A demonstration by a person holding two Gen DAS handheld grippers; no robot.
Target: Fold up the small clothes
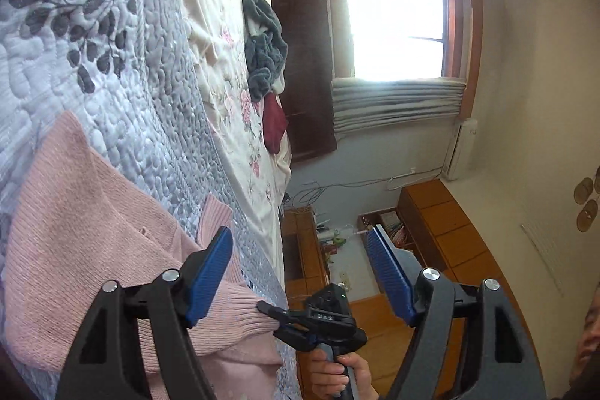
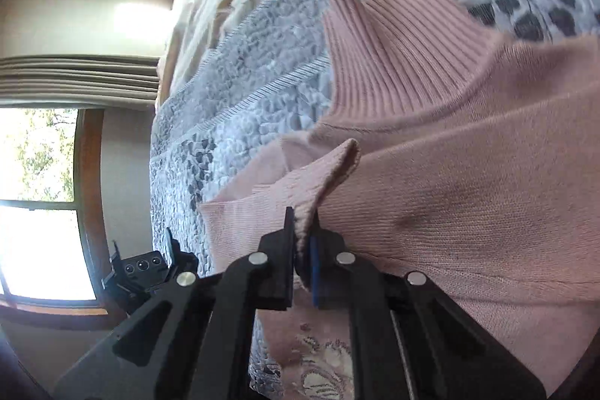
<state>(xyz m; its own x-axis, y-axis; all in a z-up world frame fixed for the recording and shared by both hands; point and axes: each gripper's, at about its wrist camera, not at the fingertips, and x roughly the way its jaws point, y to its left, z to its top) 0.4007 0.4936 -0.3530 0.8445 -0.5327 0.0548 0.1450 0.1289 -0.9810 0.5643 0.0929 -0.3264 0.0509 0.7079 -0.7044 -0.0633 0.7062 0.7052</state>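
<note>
Pink sweater (image 2: 468,152) cuff edge pinched in right gripper (image 2: 302,231) jaws

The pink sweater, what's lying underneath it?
The pink sweater lies on a grey-and-white quilted bedspread with a dark leaf print. Whatever is directly beneath the knit is hidden. The right gripper pinches its cuff.

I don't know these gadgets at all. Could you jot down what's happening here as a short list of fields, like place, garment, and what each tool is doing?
place: a bedroom, with a quilted bedspread on the bed
garment: pink knit sweater lying on the bedspread
right gripper: jaws shut on a ribbed edge of the sweater
left gripper: jaws wide open, holding nothing, beside the sweater
other clothes: a grey and dark red pile farther up the bed
fold stage: sweater still rumpled, not yet a neat fold
</note>
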